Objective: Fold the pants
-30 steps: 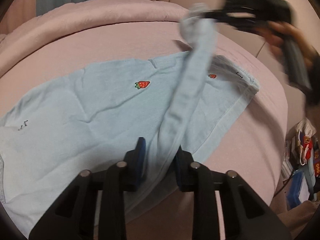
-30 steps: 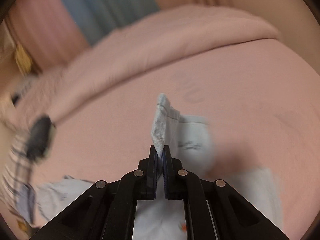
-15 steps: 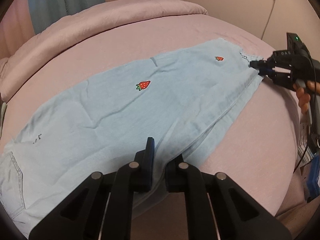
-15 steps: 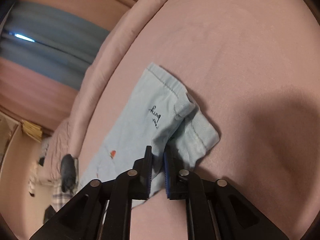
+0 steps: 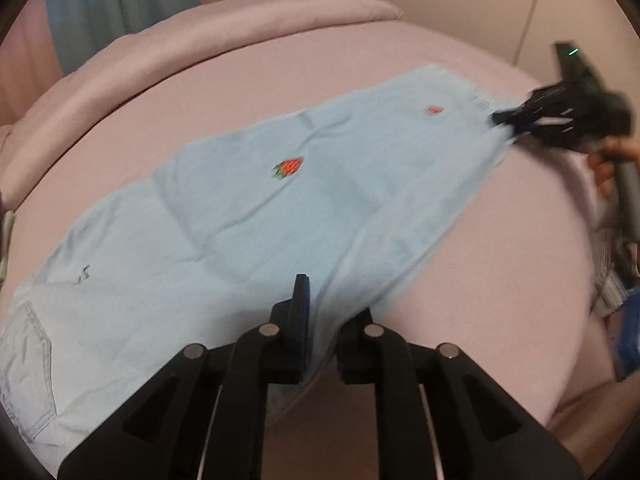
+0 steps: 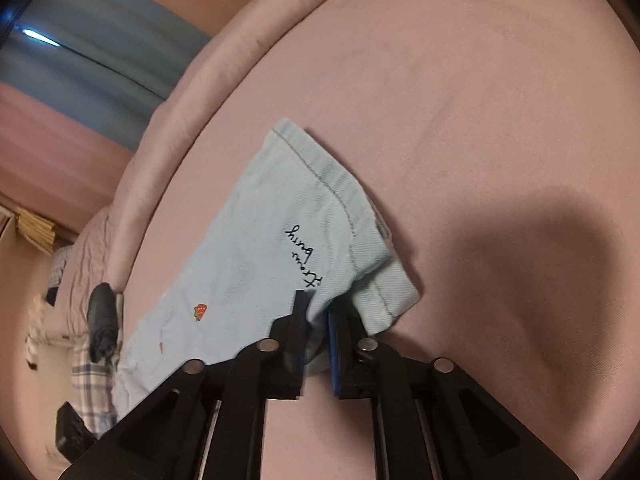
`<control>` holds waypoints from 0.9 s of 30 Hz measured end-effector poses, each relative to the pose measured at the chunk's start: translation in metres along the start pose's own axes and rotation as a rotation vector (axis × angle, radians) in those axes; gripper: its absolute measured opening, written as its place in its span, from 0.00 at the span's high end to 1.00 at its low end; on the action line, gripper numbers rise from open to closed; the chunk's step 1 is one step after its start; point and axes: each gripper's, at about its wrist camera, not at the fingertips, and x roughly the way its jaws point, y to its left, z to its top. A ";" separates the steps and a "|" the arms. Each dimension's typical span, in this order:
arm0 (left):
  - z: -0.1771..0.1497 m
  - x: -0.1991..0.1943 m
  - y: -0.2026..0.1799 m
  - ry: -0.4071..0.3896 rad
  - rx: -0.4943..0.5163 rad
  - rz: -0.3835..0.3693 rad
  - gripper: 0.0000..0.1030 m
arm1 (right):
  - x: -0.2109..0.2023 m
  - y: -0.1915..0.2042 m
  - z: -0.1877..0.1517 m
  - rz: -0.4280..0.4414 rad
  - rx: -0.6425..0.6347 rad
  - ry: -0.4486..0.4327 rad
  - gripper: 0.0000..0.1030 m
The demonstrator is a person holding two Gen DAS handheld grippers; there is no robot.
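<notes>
Left wrist view: light blue pants (image 5: 248, 216) lie flat along a pink bed (image 5: 500, 280), bearing two strawberry patches (image 5: 289, 167); dark writing near the far hem is blurred and unreadable. The left gripper (image 5: 324, 312) has its jaws parted, with the near fabric edge between them. The right gripper (image 5: 504, 120) is blurred at the hem.

Right wrist view: script on the pants (image 6: 280, 248) seems to read "berry"; the rest is unclear. Jaws of the right gripper (image 6: 318, 312) stand apart around the hem corner.

A pink bed (image 5: 500, 240) fills the room (blue curtain (image 5: 100, 8) behind), beige wall (image 5: 440, 0) beyond.
</notes>
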 end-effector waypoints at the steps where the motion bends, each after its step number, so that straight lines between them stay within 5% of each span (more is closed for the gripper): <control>1: 0.000 -0.001 0.002 -0.005 -0.014 -0.004 0.84 | -0.003 0.001 0.001 -0.003 0.003 -0.001 0.90; 5: -0.002 -0.025 0.009 -0.027 -0.037 -0.021 0.55 | -0.032 0.015 0.002 -0.135 -0.049 -0.069 0.68; 6: -0.005 -0.036 0.012 -0.044 -0.036 -0.029 0.52 | -0.044 0.021 0.002 -0.193 -0.085 -0.117 0.57; 8: -0.010 -0.052 0.019 -0.072 -0.056 -0.054 0.48 | -0.061 0.038 -0.001 -0.283 -0.160 -0.199 0.52; 12: -0.018 -0.074 0.052 -0.140 -0.187 -0.073 0.46 | -0.054 0.083 -0.016 -0.127 -0.366 -0.129 0.52; 16: -0.041 -0.062 0.099 -0.122 -0.348 0.133 0.49 | -0.009 0.146 -0.061 0.042 -0.607 0.042 0.68; 19: -0.066 -0.049 0.139 -0.064 -0.466 0.280 0.53 | 0.019 0.180 -0.109 0.067 -0.817 0.116 0.70; 20: -0.075 -0.047 0.150 -0.056 -0.488 0.287 0.72 | 0.027 0.185 -0.124 0.054 -0.887 0.139 0.70; 23: -0.084 -0.051 0.168 -0.085 -0.523 0.249 0.87 | 0.046 0.183 -0.169 -0.110 -1.133 0.159 0.70; 25: -0.080 -0.056 0.172 -0.084 -0.536 0.230 0.81 | 0.040 0.186 -0.171 -0.119 -1.178 0.186 0.70; 27: -0.080 -0.069 0.175 -0.103 -0.532 0.252 0.51 | 0.035 0.193 -0.155 -0.090 -1.099 0.243 0.70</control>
